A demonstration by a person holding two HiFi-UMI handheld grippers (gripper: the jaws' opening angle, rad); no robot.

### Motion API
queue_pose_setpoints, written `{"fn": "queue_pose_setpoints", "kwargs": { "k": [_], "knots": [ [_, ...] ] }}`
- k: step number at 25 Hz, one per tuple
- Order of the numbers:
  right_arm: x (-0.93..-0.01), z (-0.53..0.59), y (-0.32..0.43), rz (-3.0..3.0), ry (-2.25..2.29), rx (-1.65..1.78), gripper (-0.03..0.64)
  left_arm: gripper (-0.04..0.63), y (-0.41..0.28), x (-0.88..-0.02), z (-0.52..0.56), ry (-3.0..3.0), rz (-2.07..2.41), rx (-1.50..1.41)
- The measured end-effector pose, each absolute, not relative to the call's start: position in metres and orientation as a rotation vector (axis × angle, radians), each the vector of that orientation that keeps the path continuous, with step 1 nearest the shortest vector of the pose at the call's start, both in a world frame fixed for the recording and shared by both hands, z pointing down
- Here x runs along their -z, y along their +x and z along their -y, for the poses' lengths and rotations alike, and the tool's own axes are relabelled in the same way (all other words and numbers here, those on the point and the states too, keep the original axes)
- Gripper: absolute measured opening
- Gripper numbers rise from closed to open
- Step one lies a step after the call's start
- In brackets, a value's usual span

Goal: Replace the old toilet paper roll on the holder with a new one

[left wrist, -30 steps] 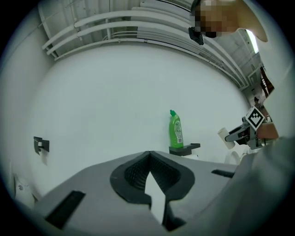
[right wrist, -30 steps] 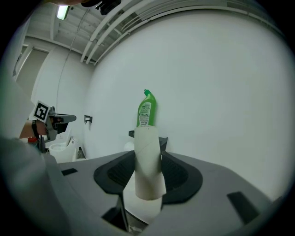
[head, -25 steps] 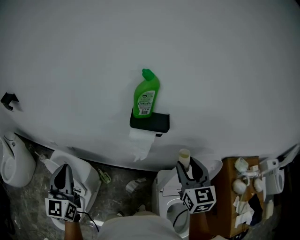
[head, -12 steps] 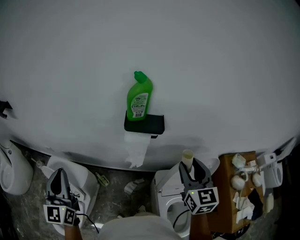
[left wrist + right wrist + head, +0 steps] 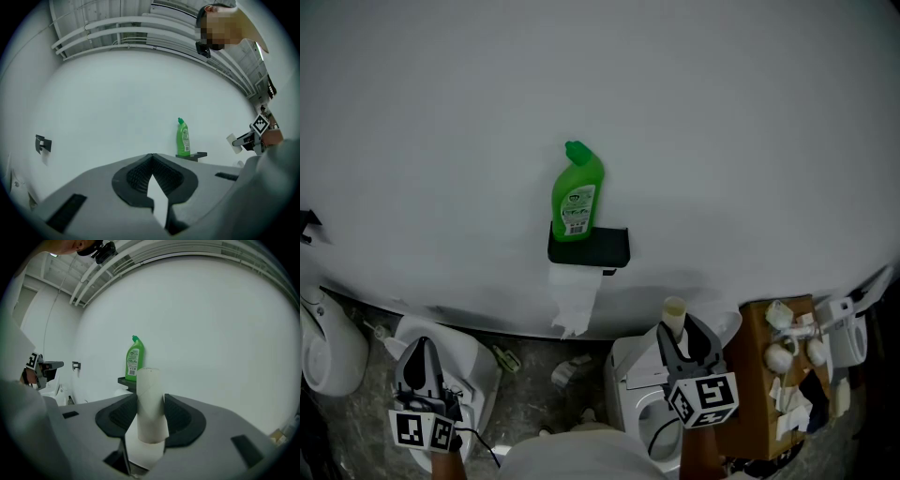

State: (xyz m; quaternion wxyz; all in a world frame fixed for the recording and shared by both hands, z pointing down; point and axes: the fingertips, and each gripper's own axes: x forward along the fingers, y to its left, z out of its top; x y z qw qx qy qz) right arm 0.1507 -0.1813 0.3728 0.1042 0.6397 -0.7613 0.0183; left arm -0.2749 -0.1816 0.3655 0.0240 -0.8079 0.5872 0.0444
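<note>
A black wall holder (image 5: 589, 246) carries a green bottle (image 5: 577, 192) on its shelf. A white toilet paper roll (image 5: 574, 295) hangs under it with a loose tail. My right gripper (image 5: 682, 333) sits below and right of the holder, shut on an empty cardboard tube (image 5: 673, 314) that stands upright between its pads. In the right gripper view the tube (image 5: 151, 423) fills the jaws, with the bottle (image 5: 133, 359) behind it. My left gripper (image 5: 420, 352) is low at the left, shut with nothing in it. Its closed tips (image 5: 151, 157) point toward the wall.
A white toilet (image 5: 642, 394) stands below the right gripper. A brown wooden stand (image 5: 759, 375) with several small white things is at the right. White fixtures (image 5: 333, 328) sit at the left by the floor. A small black hook (image 5: 307, 225) is on the wall.
The head view has shifted a little, so the holder and bottle sit slightly further left in the picture. Both grippers stay where they were; the tube stays in the right one.
</note>
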Motion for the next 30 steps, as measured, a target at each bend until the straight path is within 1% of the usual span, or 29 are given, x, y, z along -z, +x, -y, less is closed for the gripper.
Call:
{"fn": "queue_pose_setpoints", "kwargs": {
  "k": [18, 30],
  "knots": [
    [-0.381, 0.194, 0.132, 2.265, 1.815, -0.049, 0.178, 0.006, -0.271, -0.368, 0.191, -2.521, -1.801, -0.167],
    [-0.378, 0.202, 0.133, 2.282, 1.807, -0.032, 0.178, 0.006, -0.261, -0.362, 0.198, -2.515, -1.782, -0.171]
  ]
}}
